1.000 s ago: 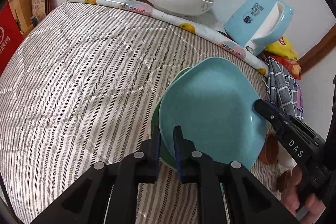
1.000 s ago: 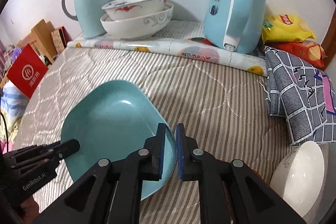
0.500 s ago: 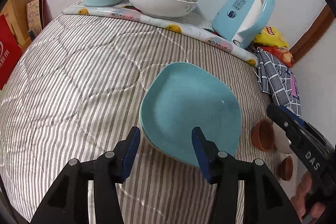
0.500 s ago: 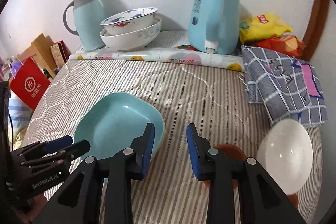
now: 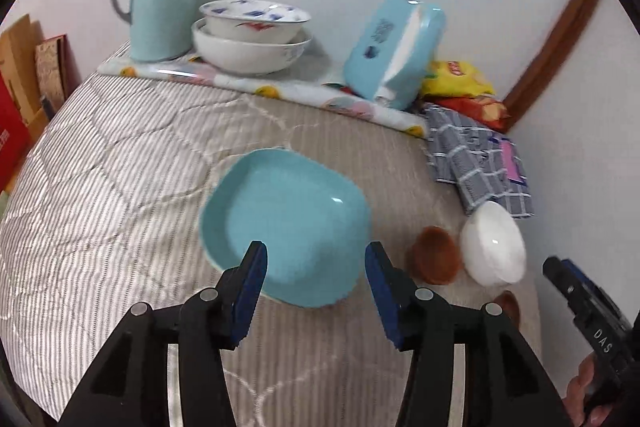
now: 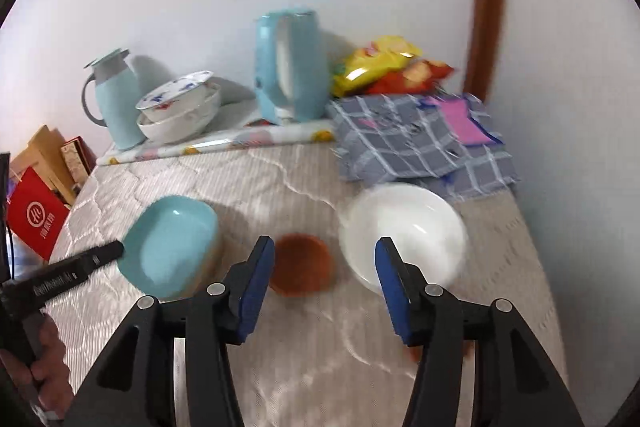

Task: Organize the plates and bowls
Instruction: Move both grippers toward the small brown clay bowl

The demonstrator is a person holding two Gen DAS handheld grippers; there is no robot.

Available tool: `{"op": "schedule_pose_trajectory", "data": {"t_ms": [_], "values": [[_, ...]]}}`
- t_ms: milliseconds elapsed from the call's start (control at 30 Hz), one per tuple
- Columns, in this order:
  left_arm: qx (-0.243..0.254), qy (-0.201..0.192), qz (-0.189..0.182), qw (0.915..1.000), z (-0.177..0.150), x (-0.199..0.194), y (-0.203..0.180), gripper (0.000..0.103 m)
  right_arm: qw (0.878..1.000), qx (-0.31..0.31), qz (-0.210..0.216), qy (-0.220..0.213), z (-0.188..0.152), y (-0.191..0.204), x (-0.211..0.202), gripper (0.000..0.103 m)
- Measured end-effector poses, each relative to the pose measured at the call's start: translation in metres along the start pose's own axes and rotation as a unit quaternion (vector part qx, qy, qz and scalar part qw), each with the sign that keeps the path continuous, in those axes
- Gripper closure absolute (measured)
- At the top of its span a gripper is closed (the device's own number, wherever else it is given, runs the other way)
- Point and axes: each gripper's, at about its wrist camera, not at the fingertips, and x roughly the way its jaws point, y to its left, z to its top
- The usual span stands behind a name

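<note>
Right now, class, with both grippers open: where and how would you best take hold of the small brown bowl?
Grip the brown bowl by its near rim with the right gripper, coming from the front: it sits upright, mouth open, directly ahead, with the white bowl close beside it.

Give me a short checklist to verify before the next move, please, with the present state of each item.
1. Left gripper open, holding nothing: ok.
2. Right gripper open, holding nothing: ok.
3. Blue plate released and resting on the striped cover: ok.
4. Brown bowl lies between the right gripper's fingers in view: ok.
5. White bowl beside it, whether touching: cannot tell.
6. Second brown dish fully visible: not ok.
</note>
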Motion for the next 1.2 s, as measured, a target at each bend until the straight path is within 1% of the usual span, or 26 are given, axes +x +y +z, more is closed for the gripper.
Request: {"op": "schedule_pose_trajectory", "data": {"t_ms": [100,267,400,567,733,867,1033,1200], "values": [[0.009,-0.009,-0.006,0.9999,-0.005,-0.004,-0.016,0.054,1.000,0.021,-0.018,-0.002,-0.011,-0.024,-0.013,0.051],[0.022,-0.020,-0.013,0.9995,-0.011,-0.009,-0.039,0.054,0.998,0.057,-0.031,0.006,-0.033,-0.056,-0.025,0.051],[0.033,-0.015,-0.028,0.9989,-0.012,-0.011,-0.052,0.054,0.997,0.073,-0.040,0.010,-0.047,-0.075,-0.030,0.051],[0.044,0.000,-0.023,0.9988,-0.014,-0.006,-0.060,0.054,0.996,0.073,-0.052,0.009,-0.060,-0.083,-0.032,0.051],[0.059,0.011,-0.011,0.9981,-0.016,0.004,-0.067,0.054,0.995,0.081,-0.051,0.013,-0.066,-0.092,-0.024,0.051],[0.058,0.023,-0.011,0.9980,-0.017,0.016,-0.069,0.054,0.995,0.086,-0.049,0.022,-0.069,-0.098,-0.014,0.051],[0.061,0.025,-0.006,0.9978,-0.018,0.030,-0.074,0.054,0.995,0.087,-0.045,0.037,-0.071,-0.104,0.002,0.051],[0.045,0.036,-0.013,0.9983,-0.017,0.044,-0.075,0.054,0.994,0.084,-0.038,0.051,-0.070,-0.108,0.020,0.051]]}}
